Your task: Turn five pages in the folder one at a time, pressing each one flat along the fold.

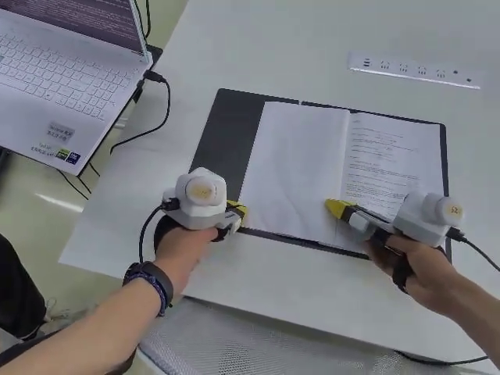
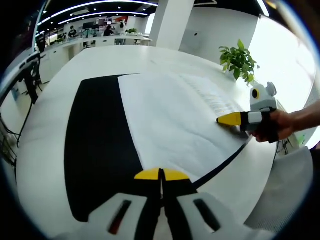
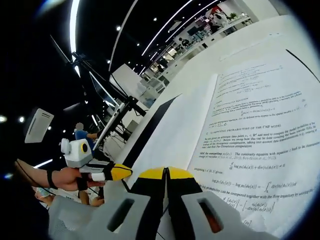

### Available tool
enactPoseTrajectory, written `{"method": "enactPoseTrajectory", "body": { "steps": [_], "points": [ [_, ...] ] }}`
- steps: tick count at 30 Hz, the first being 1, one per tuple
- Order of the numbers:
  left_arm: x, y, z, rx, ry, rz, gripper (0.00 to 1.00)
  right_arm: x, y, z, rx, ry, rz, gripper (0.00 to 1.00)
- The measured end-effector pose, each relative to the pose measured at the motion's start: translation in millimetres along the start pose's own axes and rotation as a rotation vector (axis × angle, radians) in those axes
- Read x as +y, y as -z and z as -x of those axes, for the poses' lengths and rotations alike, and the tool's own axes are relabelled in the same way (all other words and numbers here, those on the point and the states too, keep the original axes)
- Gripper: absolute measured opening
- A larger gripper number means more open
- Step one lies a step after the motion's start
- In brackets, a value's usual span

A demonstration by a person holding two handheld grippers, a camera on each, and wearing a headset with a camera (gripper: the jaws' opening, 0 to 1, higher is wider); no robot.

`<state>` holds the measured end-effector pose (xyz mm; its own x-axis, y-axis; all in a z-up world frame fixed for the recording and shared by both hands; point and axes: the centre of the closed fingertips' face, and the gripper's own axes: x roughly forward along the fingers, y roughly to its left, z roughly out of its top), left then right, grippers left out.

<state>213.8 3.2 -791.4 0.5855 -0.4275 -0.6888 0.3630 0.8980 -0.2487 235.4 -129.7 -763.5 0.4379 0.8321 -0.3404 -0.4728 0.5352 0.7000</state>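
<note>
Head view: folder (image 1: 226, 133) lies open on the desk (image 1: 273, 47), blank page (image 1: 293, 168) left of the fold, printed page (image 1: 391, 156) right. Right tongs (image 1: 337, 207) clenched on nothing, tips at the fold's near end. Left tongs (image 1: 237, 211) also clenched empty, at the blank page's near-left corner. Likely step: flattening. Best to run the shut tips far along the crease, light and steady, with the left tongs pinning the sheet.
</note>
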Motion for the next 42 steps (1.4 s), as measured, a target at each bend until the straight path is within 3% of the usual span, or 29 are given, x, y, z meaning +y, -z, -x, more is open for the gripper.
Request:
{"method": "enactPoseTrajectory", "body": {
  "steps": [13,24,27,31,34,39,42],
  "points": [
    [-0.3,0.0,0.5,-0.001,0.005,0.001,0.0,14.2,24.7,13.6,0.018,-0.018,-0.01,0.0],
    [0.3,-0.3,0.4,0.006,0.005,0.016,0.0,4.5,25.4,12.8,0.026,-0.015,-0.017,0.0],
    [0.5,-0.5,0.0,0.009,0.003,0.029,0.0,3.0,27.2,14.0,0.031,-0.016,-0.027,0.0],
    [0.8,-1.0,-0.3,0.01,0.016,0.087,0.0,4.1,29.7,16.8,0.047,-0.023,-0.049,0.0],
    [-1.3,-1.3,-0.7,0.016,0.024,0.098,0.01,4.2,28.5,21.5,0.055,-0.021,-0.029,0.0],
    [-8.8,-6.1,0.2,0.019,0.042,0.105,0.08,5.6,24.1,31.0,0.076,-0.005,0.01,0.11],
    [-12.4,-10.2,0.7,0.02,0.043,0.087,0.12,3.8,18.7,37.2,0.063,0.006,0.024,0.16]
  ]
}}
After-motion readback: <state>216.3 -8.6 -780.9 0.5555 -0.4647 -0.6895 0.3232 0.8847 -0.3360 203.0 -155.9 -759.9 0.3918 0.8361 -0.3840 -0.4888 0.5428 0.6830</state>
